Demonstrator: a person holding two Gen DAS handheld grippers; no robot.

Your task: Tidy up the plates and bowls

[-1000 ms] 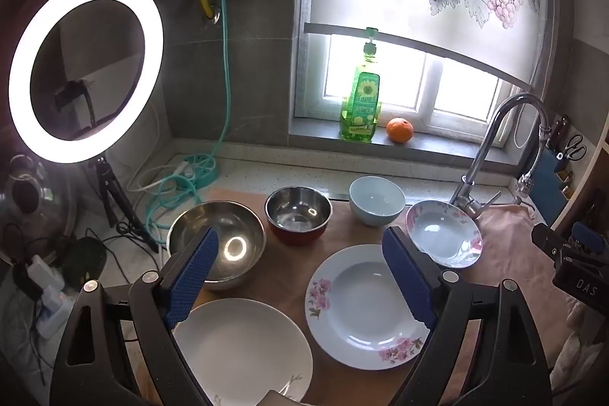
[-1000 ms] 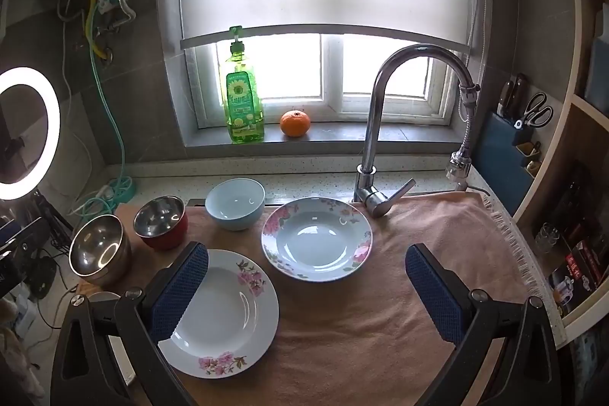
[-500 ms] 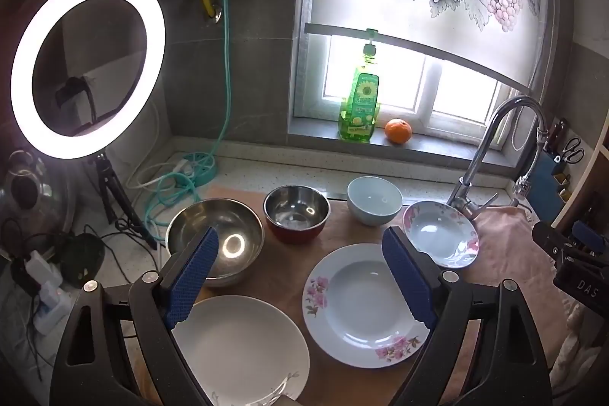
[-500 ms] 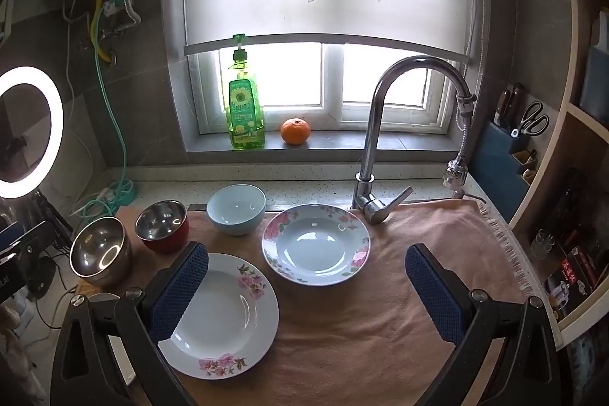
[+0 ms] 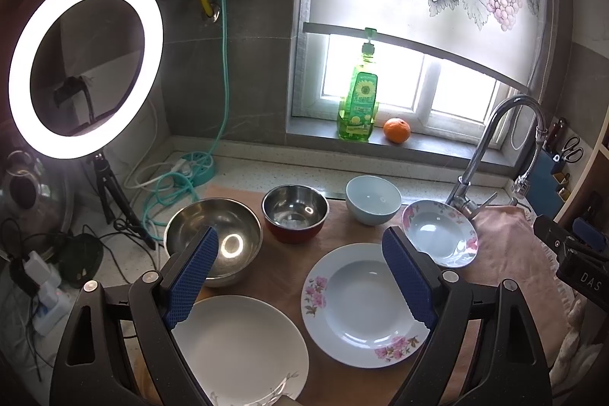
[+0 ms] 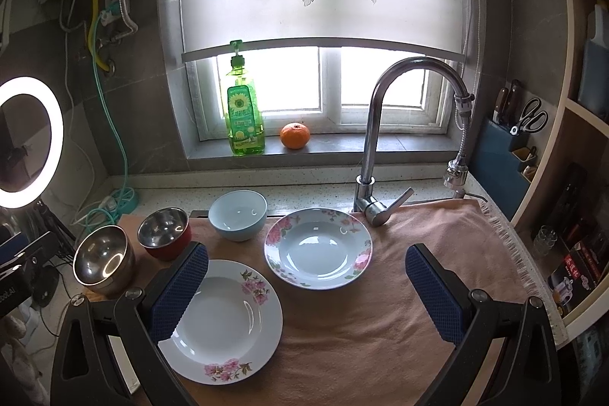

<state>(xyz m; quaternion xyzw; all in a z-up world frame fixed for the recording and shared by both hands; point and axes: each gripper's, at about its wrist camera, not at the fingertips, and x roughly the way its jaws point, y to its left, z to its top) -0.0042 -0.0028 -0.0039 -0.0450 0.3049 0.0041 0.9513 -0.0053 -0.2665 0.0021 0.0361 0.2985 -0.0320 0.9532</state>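
On the tan cloth lie a plain white plate, a flat floral plate and a deep floral plate. Behind stand a large steel bowl, a red-sided steel bowl and a pale blue bowl. My left gripper is open and empty above the plates. My right gripper is open and empty above the cloth, near the two floral plates.
A tall faucet stands behind the deep plate. A green soap bottle and an orange sit on the windowsill. A lit ring light on a tripod and cables occupy the left. A knife holder is at right.
Both grippers have drifted slightly back and up, so the dishes sit a little lower in view. The jaws stay open and no dish has moved.
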